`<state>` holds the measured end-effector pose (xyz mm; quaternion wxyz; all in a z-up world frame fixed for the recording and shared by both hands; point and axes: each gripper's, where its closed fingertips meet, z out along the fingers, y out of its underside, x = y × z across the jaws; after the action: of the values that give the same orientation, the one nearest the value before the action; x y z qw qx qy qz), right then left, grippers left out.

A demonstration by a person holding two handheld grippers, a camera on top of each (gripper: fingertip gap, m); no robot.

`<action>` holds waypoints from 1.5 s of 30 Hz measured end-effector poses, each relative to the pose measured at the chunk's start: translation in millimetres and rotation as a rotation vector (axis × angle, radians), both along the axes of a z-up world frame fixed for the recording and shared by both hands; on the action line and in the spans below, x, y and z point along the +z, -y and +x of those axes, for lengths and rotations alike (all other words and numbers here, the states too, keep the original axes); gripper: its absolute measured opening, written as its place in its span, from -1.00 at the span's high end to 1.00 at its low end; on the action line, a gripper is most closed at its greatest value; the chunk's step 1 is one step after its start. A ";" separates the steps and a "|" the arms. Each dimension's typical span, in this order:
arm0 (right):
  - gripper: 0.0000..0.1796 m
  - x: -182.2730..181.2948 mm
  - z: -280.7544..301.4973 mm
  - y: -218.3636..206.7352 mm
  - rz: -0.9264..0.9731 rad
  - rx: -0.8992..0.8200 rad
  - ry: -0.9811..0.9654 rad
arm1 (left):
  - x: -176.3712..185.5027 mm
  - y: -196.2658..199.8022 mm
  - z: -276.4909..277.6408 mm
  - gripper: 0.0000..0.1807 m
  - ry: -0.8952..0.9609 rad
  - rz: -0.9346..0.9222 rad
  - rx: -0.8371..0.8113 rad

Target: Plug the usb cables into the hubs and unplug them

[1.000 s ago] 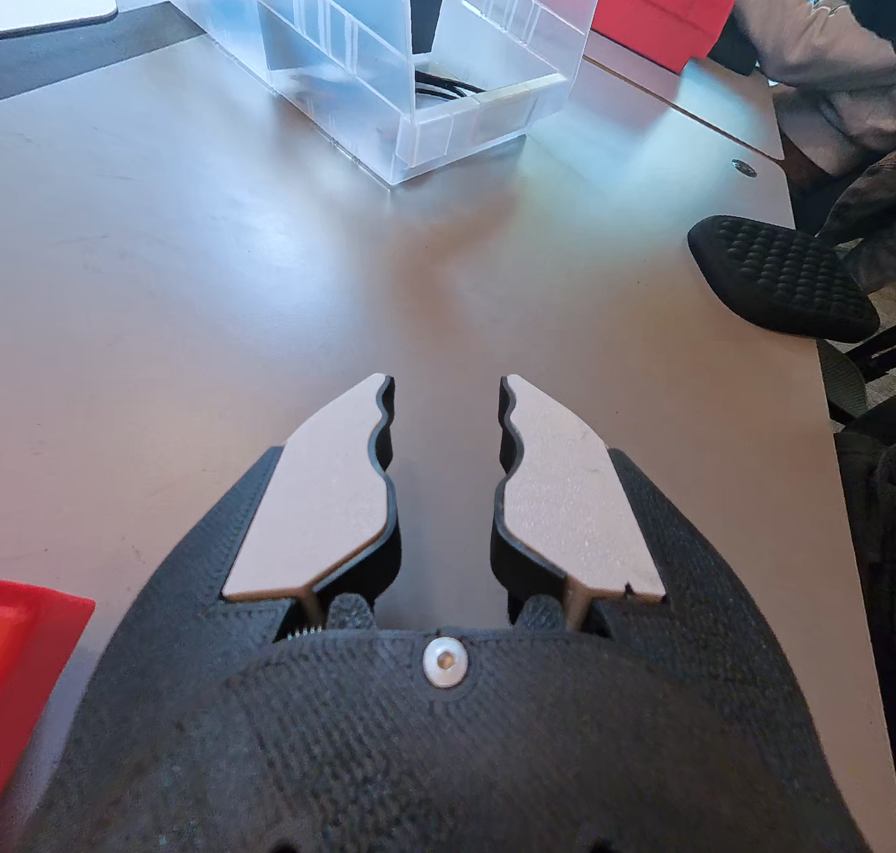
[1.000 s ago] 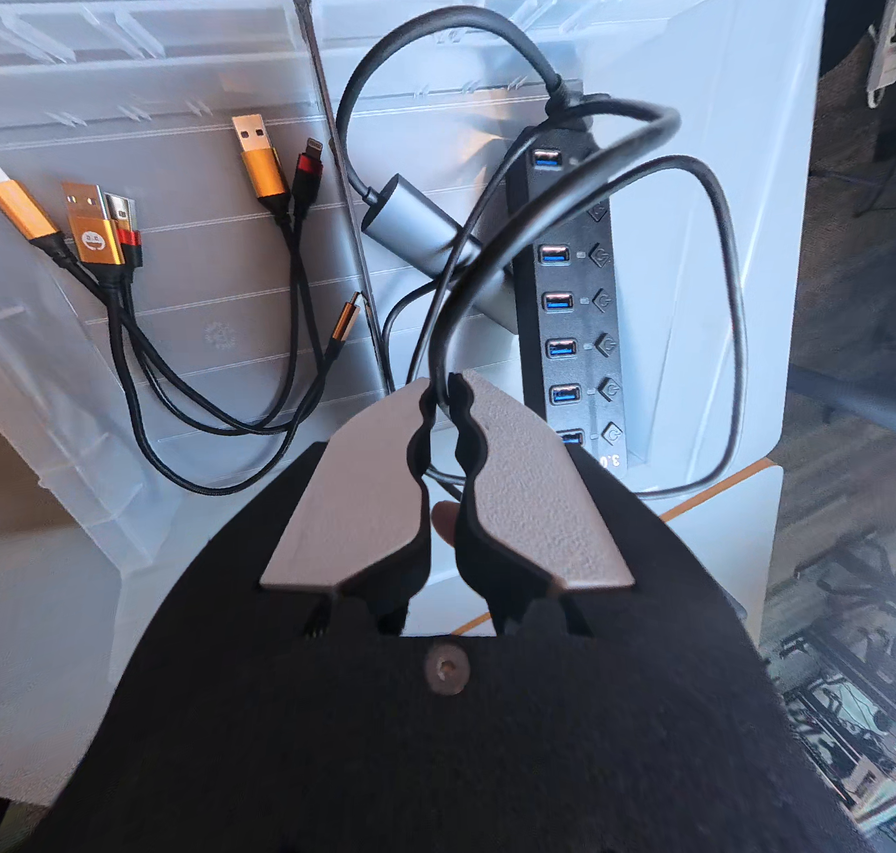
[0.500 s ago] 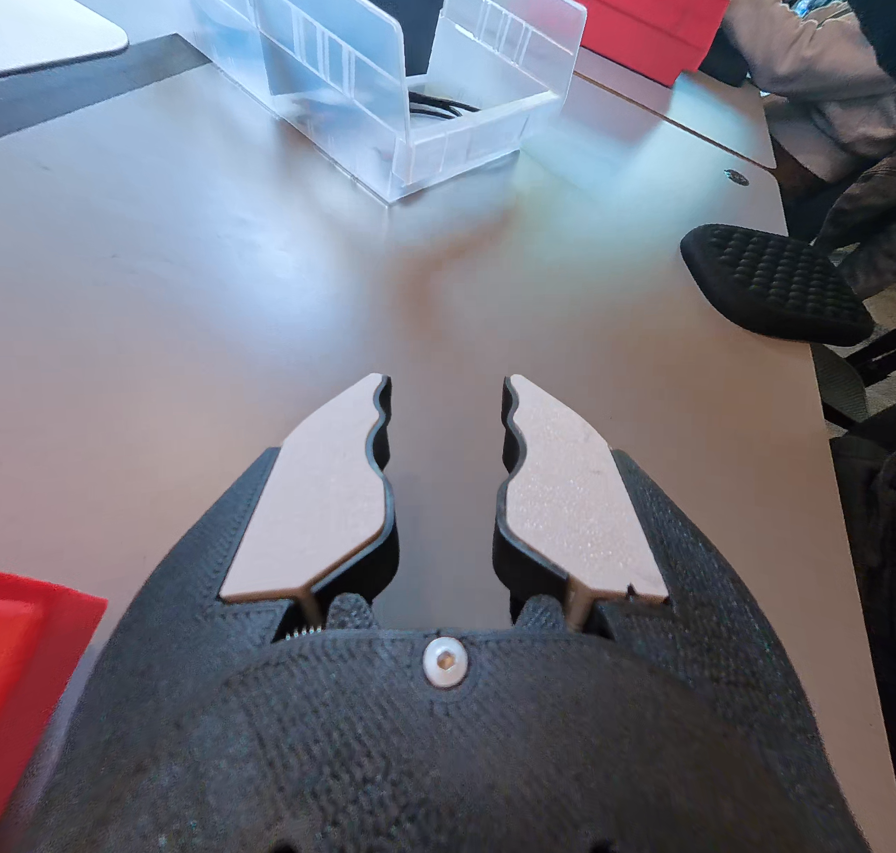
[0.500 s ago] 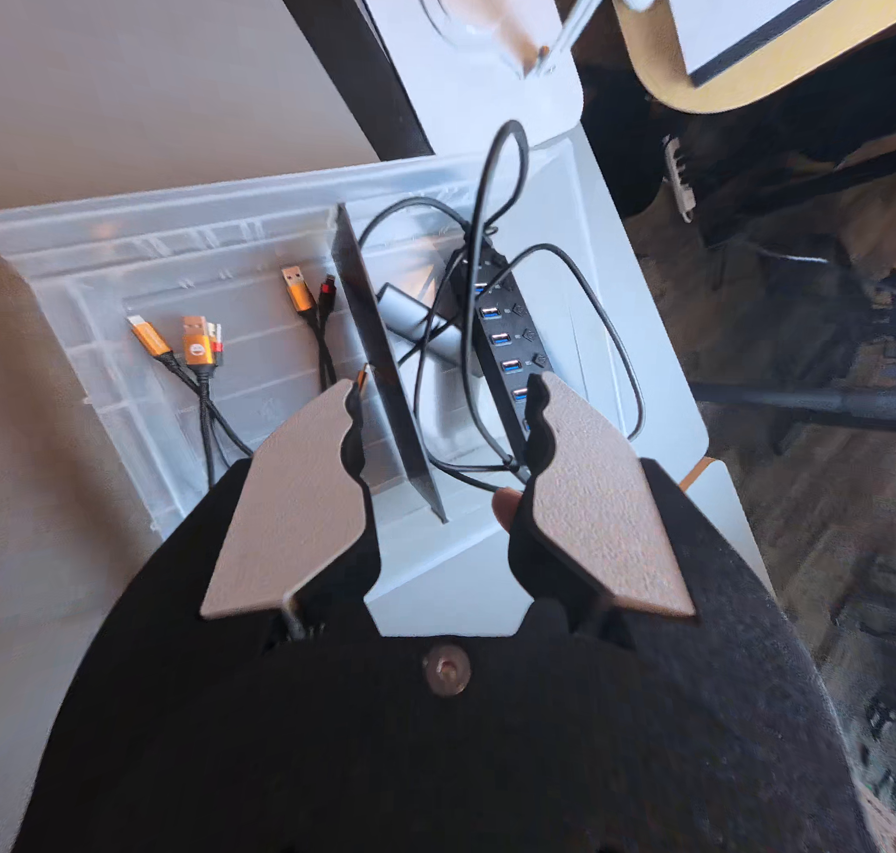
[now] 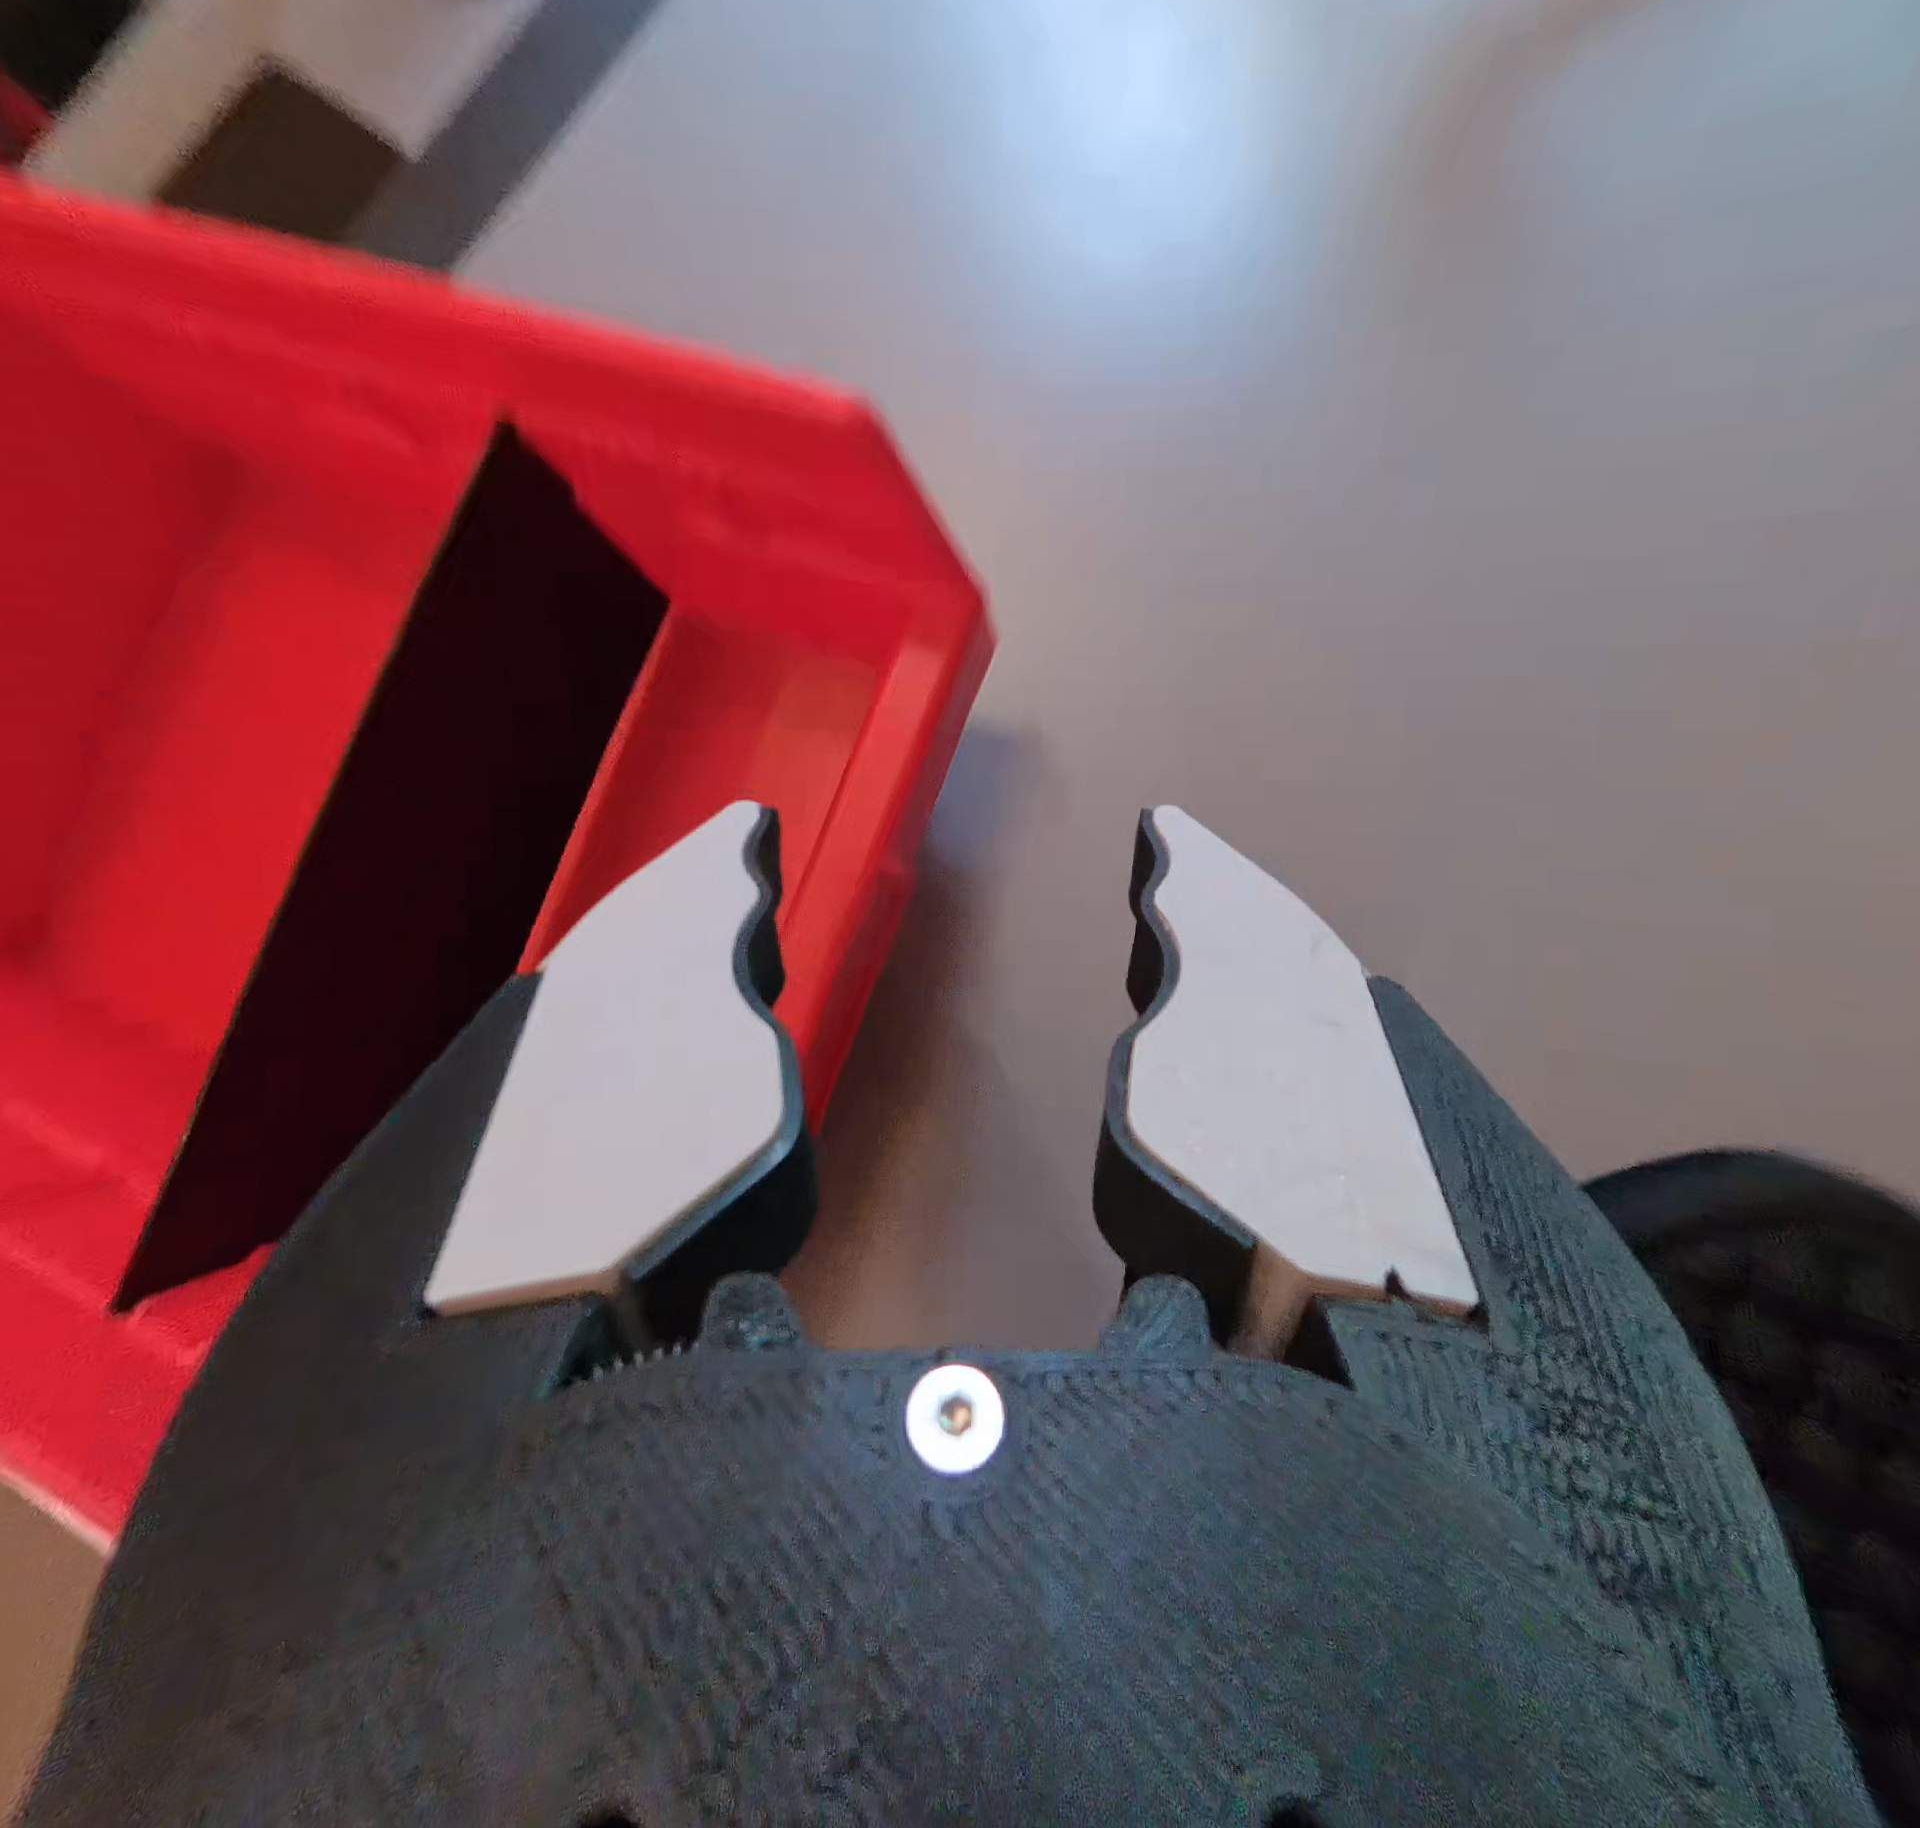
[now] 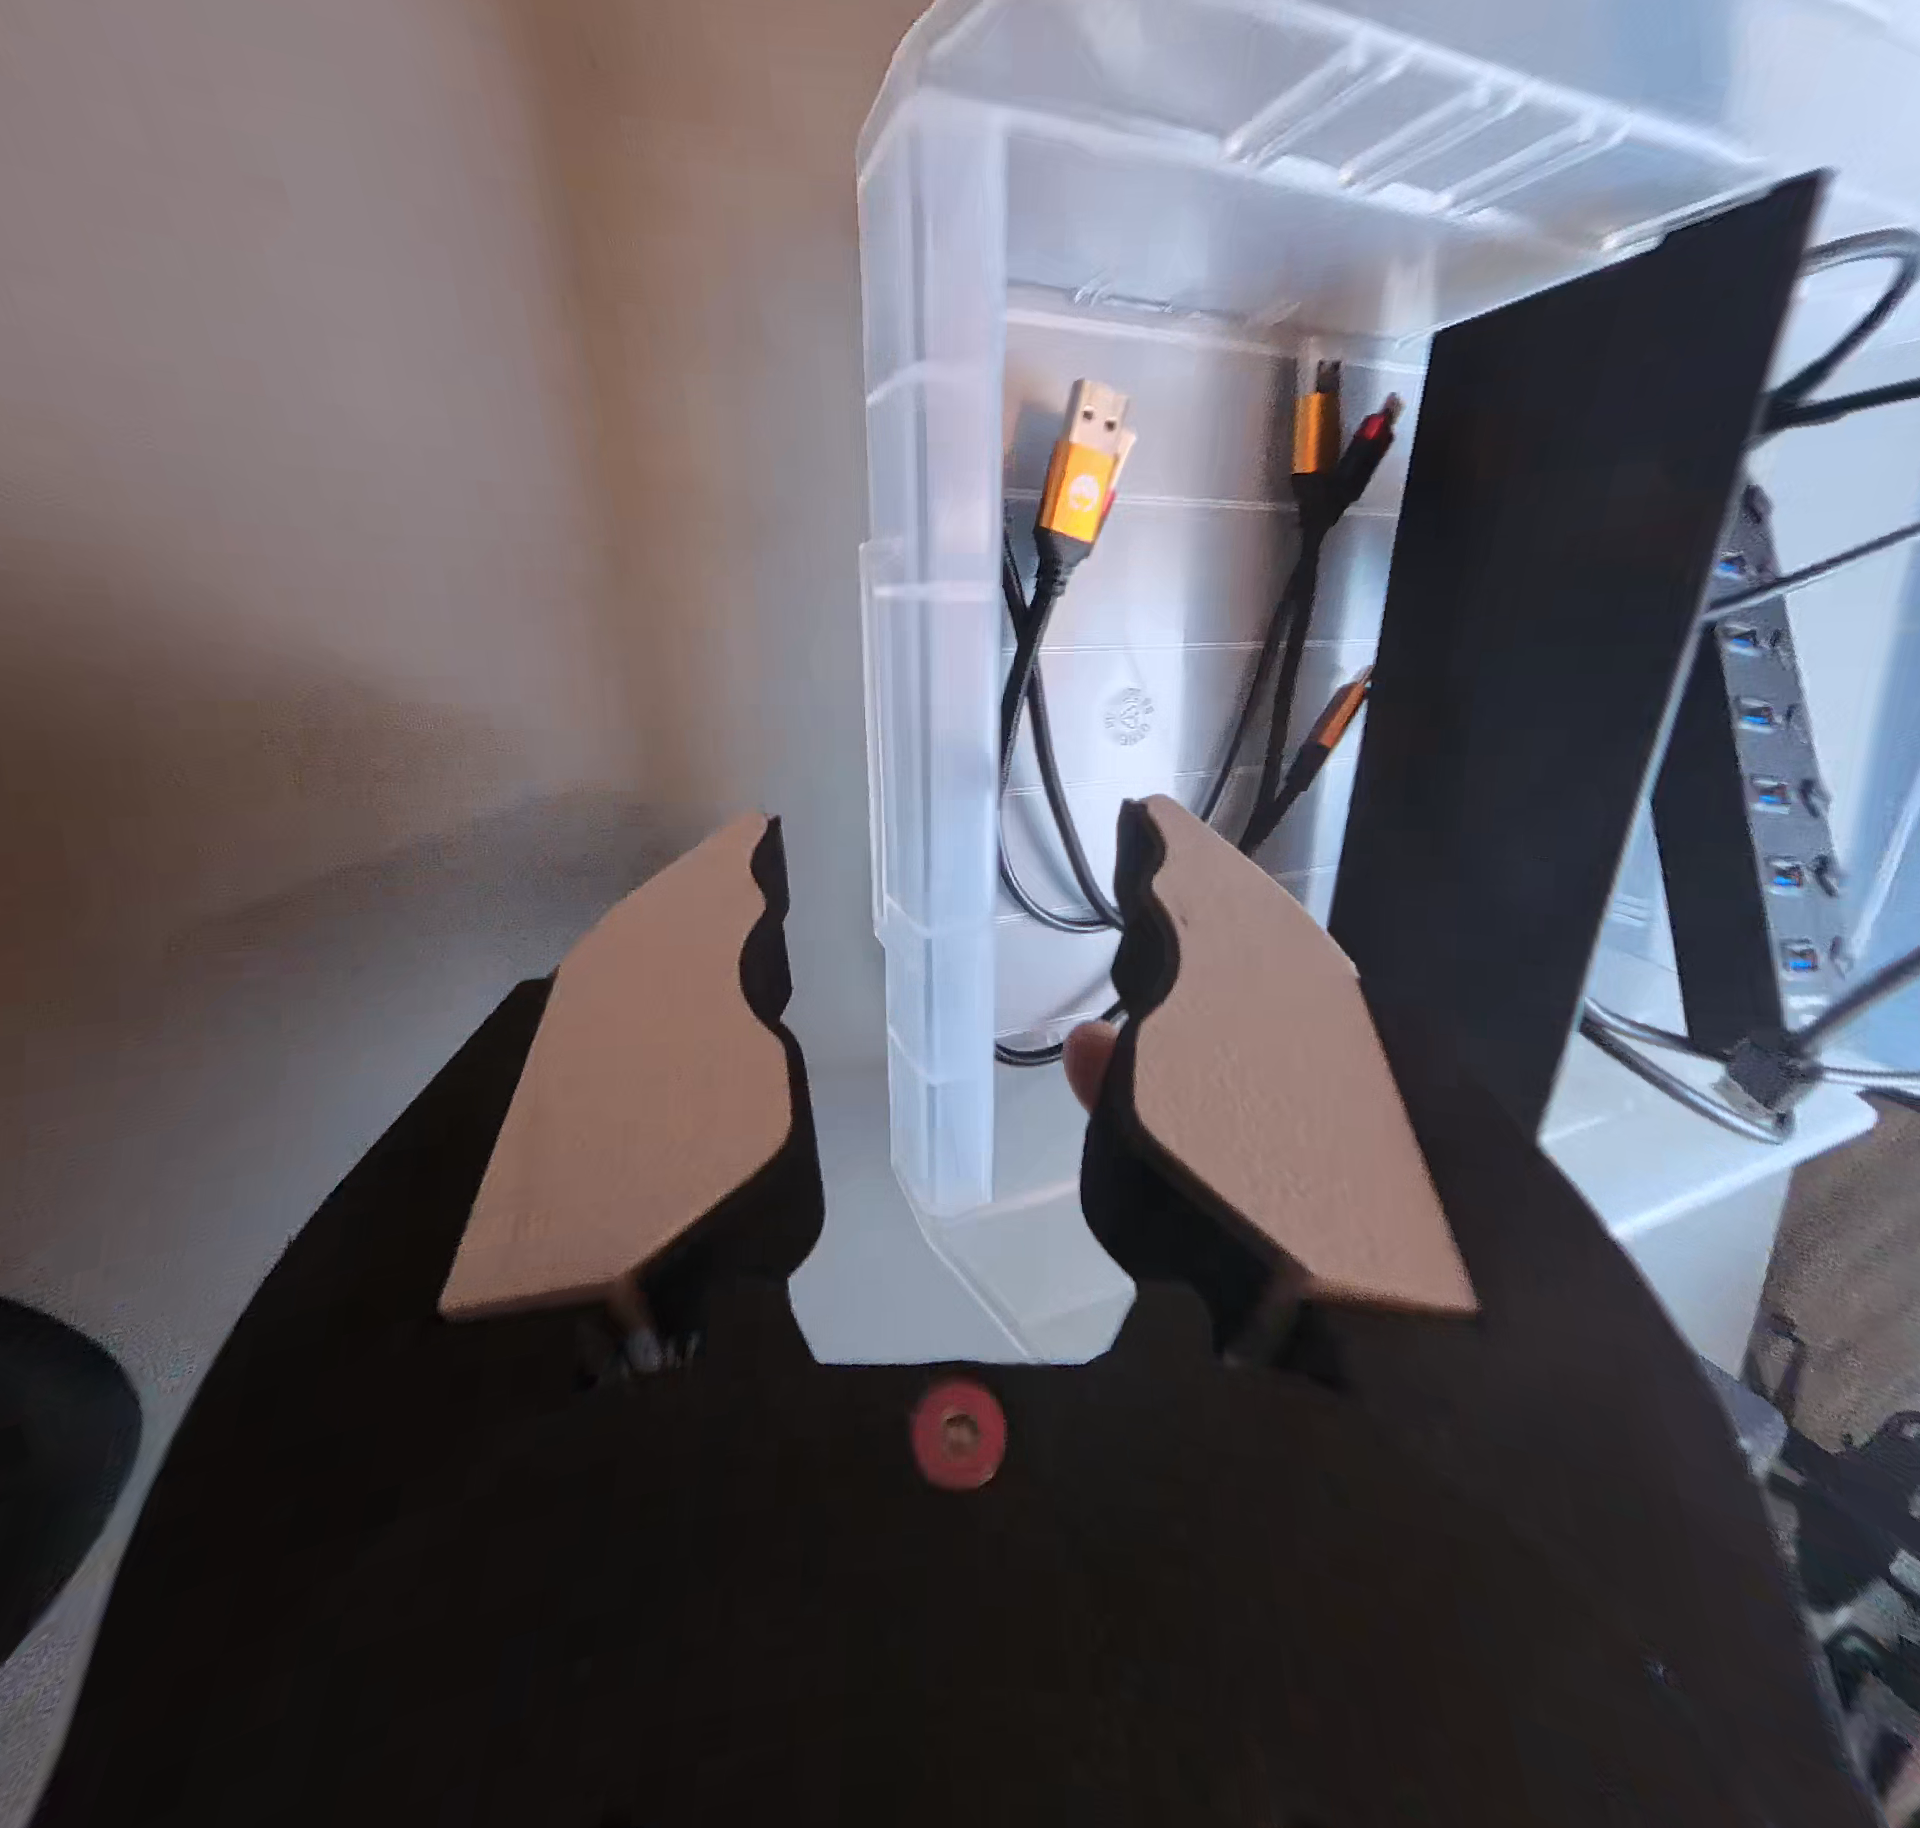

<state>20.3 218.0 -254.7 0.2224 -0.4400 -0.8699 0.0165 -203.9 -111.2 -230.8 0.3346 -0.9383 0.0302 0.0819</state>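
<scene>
In the right wrist view a clear plastic bin (image 6: 935, 635) holds black USB cables with orange plugs (image 6: 1086, 474) in its left compartment. A black divider (image 6: 1538, 635) splits the bin. Behind it lies a black multi-port USB hub (image 6: 1777, 802) with blue ports and a looped black cable (image 6: 1704, 1072). My right gripper (image 6: 951, 833) is open and empty, its fingers on either side of the bin's near left wall. My left gripper (image 5: 956, 833) is open and empty above the table, beside a red bin (image 5: 260, 635).
The red bin has a black divider (image 5: 416, 895) inside and sits on the grey table (image 5: 1351, 428). A dark rounded chair part (image 5: 1787, 1363) shows at the lower right of the left wrist view. Floor (image 6: 1849, 1311) shows beyond the table edge at the right. There is about 40 centimetres between the tips of the two grippers. The black multi-port USB hub (image 6: 1777, 802) is about 20 centimetres from my right fingertips and 55 centimetres from my left.
My right gripper let go of the hub's black cable, opened, and shifted left toward the bin's cable compartment. My left gripper opened wider and swung left, from facing the clear bin to the red bin.
</scene>
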 end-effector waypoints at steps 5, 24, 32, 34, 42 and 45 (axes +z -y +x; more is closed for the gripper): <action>0.66 -23.8 -3.4 -7.5 0.203 0.074 0.036 | -54.5 18.8 -34.8 0.26 -0.155 -0.312 -0.011; 0.65 28.4 98.2 207.9 -0.202 0.281 -0.430 | -34.1 -157.0 77.1 0.56 -0.417 -0.002 -0.520; 0.67 96.5 148.0 134.5 -0.514 -0.335 -0.947 | 52.2 -113.5 166.7 0.50 0.134 0.447 -0.374; 0.59 81.4 153.6 108.3 -0.516 -0.512 -0.998 | 50.5 -99.3 188.3 0.44 0.249 0.483 -0.304; 0.39 21.4 121.1 83.5 -0.482 -0.736 -0.909 | 9.4 -121.6 238.5 0.35 0.459 0.628 0.012; 0.77 27.5 127.2 76.0 -0.390 -0.767 -0.961 | -2.2 -136.4 227.2 0.66 0.304 0.631 0.074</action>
<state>147.5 142.0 -227.2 0.4932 -0.6956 -0.4354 0.2887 23.3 25.2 -233.0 0.6056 -0.7906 -0.0809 -0.0412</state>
